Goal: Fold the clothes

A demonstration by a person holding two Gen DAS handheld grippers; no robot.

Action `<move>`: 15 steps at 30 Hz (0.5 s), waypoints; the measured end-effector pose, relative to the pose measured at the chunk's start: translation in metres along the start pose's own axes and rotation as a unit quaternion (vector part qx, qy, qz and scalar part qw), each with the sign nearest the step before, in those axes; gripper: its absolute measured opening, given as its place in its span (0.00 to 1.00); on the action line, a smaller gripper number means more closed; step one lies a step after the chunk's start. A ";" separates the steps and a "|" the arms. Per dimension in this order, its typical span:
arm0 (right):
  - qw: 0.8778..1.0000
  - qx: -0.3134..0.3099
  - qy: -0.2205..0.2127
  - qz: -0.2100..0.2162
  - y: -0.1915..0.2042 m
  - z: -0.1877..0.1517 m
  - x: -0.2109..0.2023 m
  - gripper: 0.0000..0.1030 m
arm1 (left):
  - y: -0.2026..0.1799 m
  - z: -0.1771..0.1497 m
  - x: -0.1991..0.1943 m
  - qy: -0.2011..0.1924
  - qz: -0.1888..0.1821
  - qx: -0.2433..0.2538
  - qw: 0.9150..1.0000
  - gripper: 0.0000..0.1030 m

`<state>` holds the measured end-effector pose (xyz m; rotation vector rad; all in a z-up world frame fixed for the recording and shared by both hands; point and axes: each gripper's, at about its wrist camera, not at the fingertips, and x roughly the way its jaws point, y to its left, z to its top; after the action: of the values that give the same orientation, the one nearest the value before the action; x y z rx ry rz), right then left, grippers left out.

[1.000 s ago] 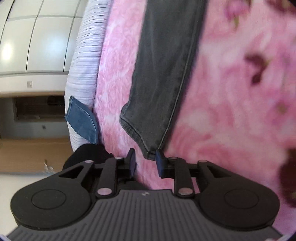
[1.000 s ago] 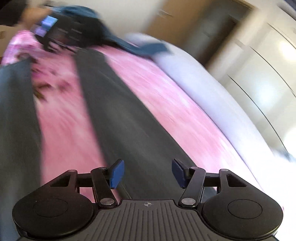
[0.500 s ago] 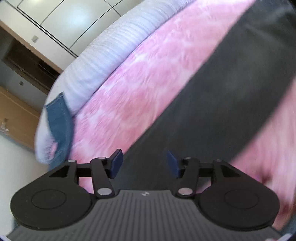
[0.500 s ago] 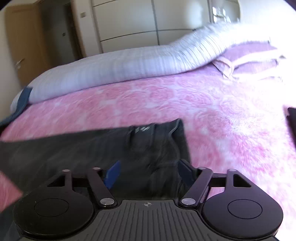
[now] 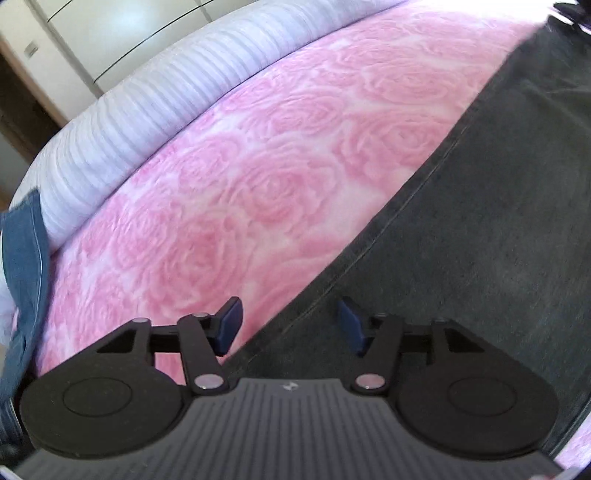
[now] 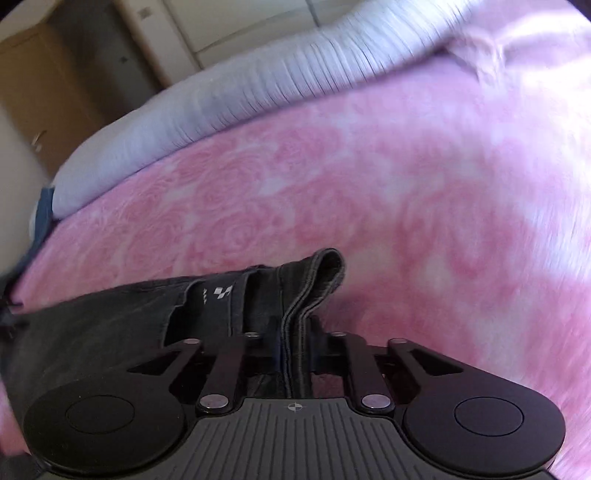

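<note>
Dark grey jeans lie flat on a pink rose-patterned bedspread. My left gripper hovers open over the seamed side edge of a trouser leg, with cloth below its blue pads and nothing pinched. In the right wrist view the jeans end at the waistband, which stands up in a folded ridge. My right gripper is closing its jaws on that ridge, and the pads are hidden behind the denim they squeeze.
A white ribbed bolster runs along the far side of the bed. A piece of blue denim hangs at the bed's left end. Pale wardrobe doors stand behind. A pink pillow lies at the far right.
My left gripper left the leg's hem, rolled, travelled along the leg and widened its jaws. My right gripper swung across to the waistband and closed on it from wide open.
</note>
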<state>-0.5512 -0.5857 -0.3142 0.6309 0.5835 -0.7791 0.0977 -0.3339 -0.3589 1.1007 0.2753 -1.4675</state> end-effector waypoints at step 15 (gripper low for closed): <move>0.999 0.024 0.022 -0.043 -0.004 0.002 -0.007 0.17 | 0.072 -0.033 -0.028 0.032 0.036 -0.069 0.996 0.55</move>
<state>-0.5580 -0.5862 -0.3089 0.6723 0.6373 -0.8646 0.1708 -0.3102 -0.3254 1.0370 0.3732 -1.3309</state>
